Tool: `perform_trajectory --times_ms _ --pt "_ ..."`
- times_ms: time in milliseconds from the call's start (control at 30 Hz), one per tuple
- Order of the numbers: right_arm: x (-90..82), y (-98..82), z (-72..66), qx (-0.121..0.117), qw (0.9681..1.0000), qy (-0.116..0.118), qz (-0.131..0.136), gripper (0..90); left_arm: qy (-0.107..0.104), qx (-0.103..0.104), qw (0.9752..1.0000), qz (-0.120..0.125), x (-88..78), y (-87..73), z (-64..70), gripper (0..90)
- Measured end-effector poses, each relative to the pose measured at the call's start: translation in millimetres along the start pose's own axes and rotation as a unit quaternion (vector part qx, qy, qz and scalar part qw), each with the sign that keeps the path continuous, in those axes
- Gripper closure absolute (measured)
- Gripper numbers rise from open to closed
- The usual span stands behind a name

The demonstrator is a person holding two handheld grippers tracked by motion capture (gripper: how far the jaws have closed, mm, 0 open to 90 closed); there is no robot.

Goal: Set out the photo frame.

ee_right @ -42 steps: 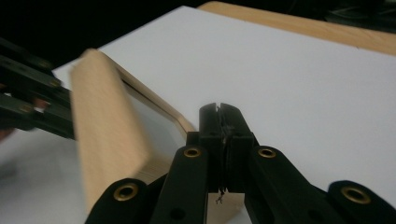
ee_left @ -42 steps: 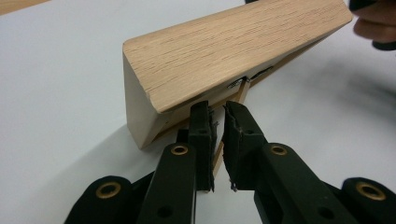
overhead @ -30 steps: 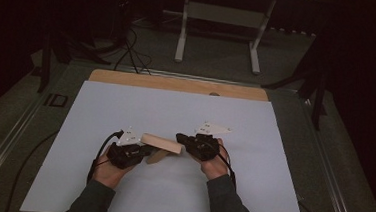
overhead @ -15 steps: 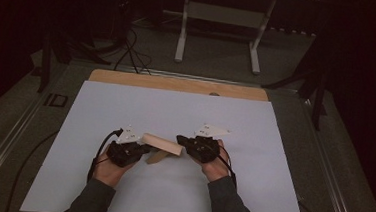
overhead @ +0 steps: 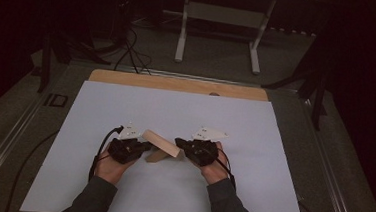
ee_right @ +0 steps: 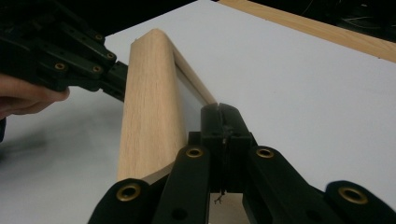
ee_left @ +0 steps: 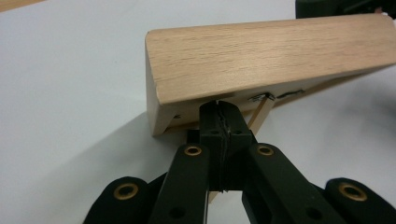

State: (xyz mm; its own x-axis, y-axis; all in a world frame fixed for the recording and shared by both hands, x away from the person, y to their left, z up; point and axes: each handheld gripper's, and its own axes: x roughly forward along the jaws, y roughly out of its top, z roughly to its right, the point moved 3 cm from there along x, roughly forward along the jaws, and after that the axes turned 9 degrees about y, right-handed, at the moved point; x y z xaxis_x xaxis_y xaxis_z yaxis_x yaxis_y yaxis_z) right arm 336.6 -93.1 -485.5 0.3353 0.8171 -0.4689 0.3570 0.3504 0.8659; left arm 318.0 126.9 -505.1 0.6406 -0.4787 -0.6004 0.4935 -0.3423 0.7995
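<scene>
Wooden block [overhead: 162, 144] sits between the 2 grippers, propped at a slant on a thin stick [overhead: 156, 156] on the white sheet [overhead: 253, 140]. Left gripper [overhead: 145, 145] jaws have just closed, now pressed together against the block's near end, nothing visibly pinched between them. Right gripper [overhead: 179, 144] likewise together at the far end, beside the block's inner edge. Compared with 1 second ago the block looks tilted slightly more. Judgement: hold not secured yet.

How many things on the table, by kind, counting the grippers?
Wooden block: 1
Thin wooden stick under the block: 1
Black grippers: 2, left gripper and right gripper
White sheet covering the table: 1
Total: 5
</scene>
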Motion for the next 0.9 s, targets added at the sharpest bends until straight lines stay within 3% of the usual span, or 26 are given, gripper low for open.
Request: perform_trajectory --times_ms 533,733,900 --pt "-4.8 -8.4 -3.7 -0.007 0.9999 -0.002 -0.014 89.7 0.005 -0.014 0.9999 0.000 6.3 4.3 -7.3 89.3" --pt "-7.4 -15.3 -2.0 -0.005 0.9997 -0.008 -0.022 89.7 0.009 -0.012 0.9999 -0.003 5.8 4.6 -4.9 89.4" --pt "-9.7 -18.9 -3.3 -0.010 0.9994 -0.016 -0.031 89.6 -0.003 -0.002 1.0000 -0.001 6.4 6.4 4.3 89.3"
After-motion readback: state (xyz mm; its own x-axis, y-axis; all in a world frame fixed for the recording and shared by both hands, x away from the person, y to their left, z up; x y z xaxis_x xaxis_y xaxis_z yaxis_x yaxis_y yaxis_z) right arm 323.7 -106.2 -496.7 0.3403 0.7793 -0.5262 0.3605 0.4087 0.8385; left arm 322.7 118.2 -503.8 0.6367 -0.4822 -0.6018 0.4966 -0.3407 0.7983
